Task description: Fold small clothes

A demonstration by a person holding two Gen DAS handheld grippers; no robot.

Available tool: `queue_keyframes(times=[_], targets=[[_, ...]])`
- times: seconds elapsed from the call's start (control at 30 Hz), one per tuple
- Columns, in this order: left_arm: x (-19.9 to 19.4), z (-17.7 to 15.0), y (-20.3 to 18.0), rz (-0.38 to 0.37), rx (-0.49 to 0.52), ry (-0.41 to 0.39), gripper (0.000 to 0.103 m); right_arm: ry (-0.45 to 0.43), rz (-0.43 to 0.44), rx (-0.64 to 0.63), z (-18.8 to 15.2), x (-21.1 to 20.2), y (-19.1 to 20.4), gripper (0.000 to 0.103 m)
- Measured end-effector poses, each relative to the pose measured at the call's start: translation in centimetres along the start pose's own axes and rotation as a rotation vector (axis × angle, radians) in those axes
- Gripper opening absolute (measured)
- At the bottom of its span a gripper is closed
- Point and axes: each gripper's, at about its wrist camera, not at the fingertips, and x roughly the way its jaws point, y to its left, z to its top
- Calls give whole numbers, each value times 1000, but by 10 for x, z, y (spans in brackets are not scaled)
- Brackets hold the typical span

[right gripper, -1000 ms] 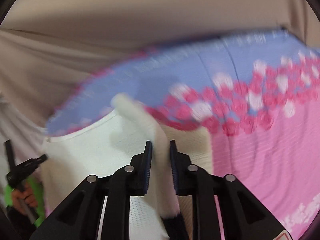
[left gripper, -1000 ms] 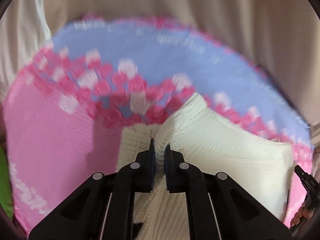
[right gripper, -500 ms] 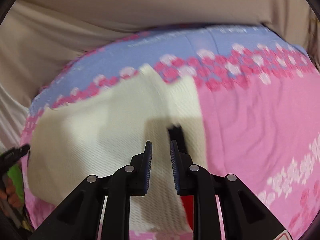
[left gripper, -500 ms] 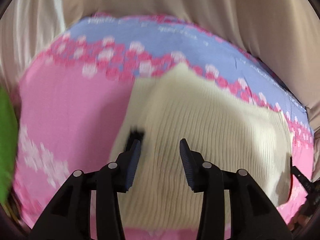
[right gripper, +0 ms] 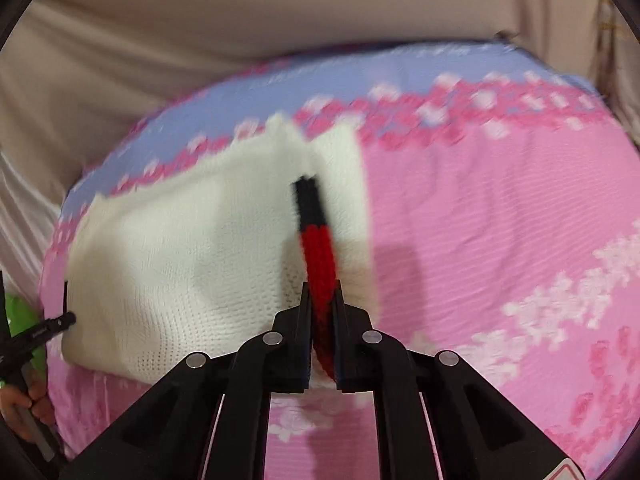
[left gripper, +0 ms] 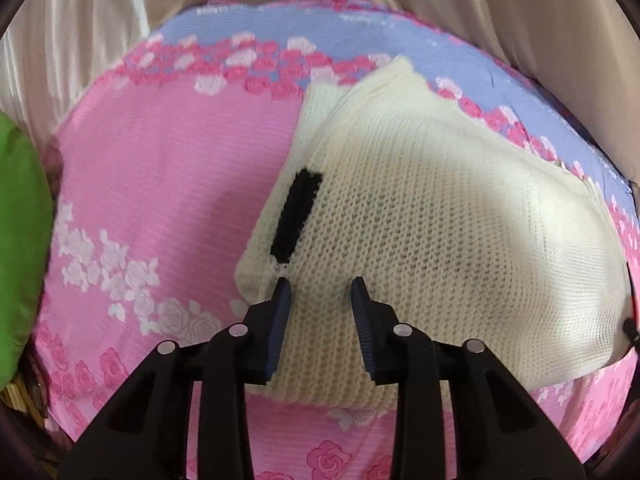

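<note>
Right gripper (right gripper: 320, 292): jaws have just been closing, now narrow, nipping the red-and-black knit band (right gripper: 318, 240) at the near right edge of the cream knit garment (right gripper: 180, 264).

Left gripper (left gripper: 320, 292): jaws have just been closing a little, still parted, nothing pinched; the fingertips (left gripper: 283, 290) hover over the garment's near left part, beside a black strip (left gripper: 298, 216). Touching the knit or just above it, cannot tell.

Garment lies on the pink rose-print bedspread (left gripper: 160, 200), folded into a rough wedge with one flap lapped over another, far corner on the lilac border (left gripper: 248, 28). Judgement: at least one fold in; the band edge the right jaws hold is still to be laid or tucked, then squared.

Room: open bedspread left and right of the garment. Beige curtain (right gripper: 240, 12) behind the far edge. Green object (left gripper: 20, 240) at far left. A hand (right gripper: 24, 408) grips the other tool's handle.
</note>
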Motion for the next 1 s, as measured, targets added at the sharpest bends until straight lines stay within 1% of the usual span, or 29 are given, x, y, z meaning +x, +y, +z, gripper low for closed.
queue_keyframes(times=[0.03, 0.07, 0.1, 0.13, 0.17, 0.23, 0.27, 0.33, 0.4, 0.43, 0.47, 0.5, 0.53, 0.57, 0.63, 0.67, 0.7, 0.73, 0.77, 0.8, 0.83, 0.87, 0.93, 0.97, 1.0], targets=[[4, -1, 1, -1, -4, 5, 31, 73, -12, 5, -6, 19, -10, 7], [6, -2, 0, -1, -1, 5, 31, 127, -7, 12, -12, 34, -17, 8], [5, -2, -2, 9, 7, 4, 31, 125, 35, 34, -18, 40, -25, 10], [-1, -1, -3, 13, 7, 5, 31, 113, 35, 63, -16, 34, -29, 14], [-7, -1, -2, 2, -5, -3, 31, 102, 37, 88, -14, 26, -29, 15], [-20, -1, 2, -17, -33, -27, 31, 26, 36, 124, -7, 0, -26, 20], [-27, 0, 6, -16, -49, -40, 31, -6, 35, 112, -3, -11, -21, 23], [-37, 6, 12, -6, -70, -64, 31, -32, 39, 70, 7, -21, -10, 23], [-40, 18, 11, -23, -68, -79, 31, -47, 43, 10, 25, -22, 7, 24], [-39, 25, 8, -32, -59, -83, 34, -49, 54, -17, 36, -18, 16, 27], [-36, 36, 4, -32, -46, -85, 39, -51, 58, -35, 44, -13, 23, 37], [-32, 45, 0, -37, -36, -96, 42, -57, 47, -64, 58, -2, 32, 45], [-27, 54, -4, -39, -25, -106, 47, -61, 31, -92, 68, 5, 38, 47], [-18, 69, -10, -22, -11, -117, 50, -59, 14, -125, 77, 15, 46, 51], [0, 86, -14, -25, -5, -99, 51, -48, -18, -168, 95, 39, 58, 53], [16, 97, -16, -52, -12, -57, 51, -26, -9, -163, 105, 55, 60, 54], [28, 104, -16, -63, -29, -24, 50, -10, -7, -152, 109, 64, 60, 55], [42, 111, -16, -91, -47, 7, 46, 12, -7, -139, 112, 75, 59, 55], [47, 113, -17, -95, -47, 11, 31, 37, -3, -126, 114, 86, 58, 55], [50, 115, -17, -85, -42, 5, 23, 68, 11, -109, 115, 97, 57, 44], [49, 118, -17, -89, -35, -1, 16, 78, 37, -102, 115, 99, 57, 23], [46, 121, -15, -101, -40, -9, 12, 67, 57, -95, 115, 94, 58, 7], [41, 124, -11, -108, -53, -15, 11, -28, 60, -75, 120, 67, 53, 7], [44, 125, -8, -101, -60, -3, 11, -70, 56, -43, 123, 55, 44, 7], [49, 125, -7, -94, -58, 10, 11, -81, 54, -19, 125, 55, 36, 7]])
